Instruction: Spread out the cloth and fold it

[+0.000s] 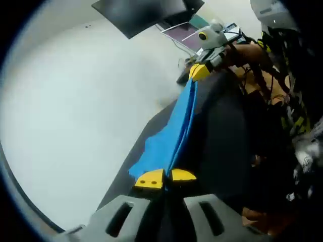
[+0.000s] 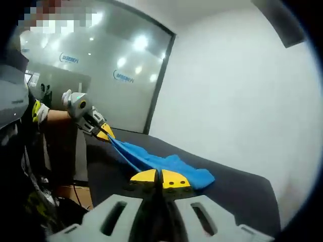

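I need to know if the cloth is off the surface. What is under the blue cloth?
The dark table lies under the blue cloth, stretched between left gripper and right gripper. Its far end rests there.

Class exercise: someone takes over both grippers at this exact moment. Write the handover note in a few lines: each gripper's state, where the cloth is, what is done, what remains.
Left gripper: shut on one end of the blue cloth.
Right gripper: shut on the other end.
Cloth: stretched between the two grippers over the dark table, bunched lengthwise, not flat.
Done: both ends gripped, cloth pulled out.
Left: open it flat on the table, then fold it.
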Tool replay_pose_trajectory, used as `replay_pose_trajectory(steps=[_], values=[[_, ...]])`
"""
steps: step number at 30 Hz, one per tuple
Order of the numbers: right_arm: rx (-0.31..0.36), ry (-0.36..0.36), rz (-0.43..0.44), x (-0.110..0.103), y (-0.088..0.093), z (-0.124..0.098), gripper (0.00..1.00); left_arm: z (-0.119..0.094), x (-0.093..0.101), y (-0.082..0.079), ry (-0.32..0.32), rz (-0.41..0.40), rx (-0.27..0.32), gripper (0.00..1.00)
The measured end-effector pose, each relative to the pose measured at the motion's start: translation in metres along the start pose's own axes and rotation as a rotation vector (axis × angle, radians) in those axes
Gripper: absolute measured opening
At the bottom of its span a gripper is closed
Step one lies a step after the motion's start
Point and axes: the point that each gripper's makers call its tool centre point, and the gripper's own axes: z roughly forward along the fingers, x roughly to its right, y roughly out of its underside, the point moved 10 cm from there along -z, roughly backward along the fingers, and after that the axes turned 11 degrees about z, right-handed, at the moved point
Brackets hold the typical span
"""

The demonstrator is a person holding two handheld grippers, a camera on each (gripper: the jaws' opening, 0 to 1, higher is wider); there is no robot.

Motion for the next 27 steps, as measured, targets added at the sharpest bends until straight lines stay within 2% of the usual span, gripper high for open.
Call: replay_pose_trajectory(steps=[3,5,7,10,12,14,16,18,20,24,27], values=[[0.02,-0.017,-0.025,-0.01,-0.011,-0.02,0.0,-0.012,-0.005,-0.018,0.004,-0.01,0.023,0.0],[0.023,-0.029,-0.033,-0.017,-0.018,-0.031,0.0,-0.021,-0.007,-0.03,0.041,-0.091,0.042,0.0],[0.037,-0.044,-0.03,-0.025,-0.028,-0.045,0.0,-0.031,-0.005,-0.039,0.065,-0.106,0.059,0.0],[0.065,-0.056,-0.048,-0.035,-0.034,-0.059,0.0,-0.039,0.004,-0.045,0.086,-0.108,0.057,0.0],[0.061,-0.045,-0.076,-0.036,-0.032,-0.057,0.0,-0.036,0.007,-0.045,0.098,-0.1,0.038,0.0],[0.057,-0.011,-0.105,-0.027,-0.028,-0.047,0.0,-0.028,0.004,-0.043,0.083,-0.093,0.023,0.0],[0.026,0.02,-0.052,-0.012,-0.025,-0.031,0.0,-0.01,-0.007,-0.037,0.076,-0.094,-0.002,0.0],[0.019,0.057,0.0,0.003,-0.025,-0.015,0.0,0.007,-0.017,-0.026,0.104,-0.161,-0.034,0.0],[0.004,0.119,-0.015,0.018,-0.025,0.002,0.0,0.027,-0.032,-0.014,0.105,-0.206,-0.052,0.0],[-0.03,0.211,-0.082,0.045,-0.02,0.04,0.0,0.07,-0.062,0.012,0.112,-0.229,-0.081,0.0],[-0.082,0.262,-0.085,0.067,-0.01,0.07,0.0,0.098,-0.071,0.031,0.145,-0.272,-0.13,0.0]])
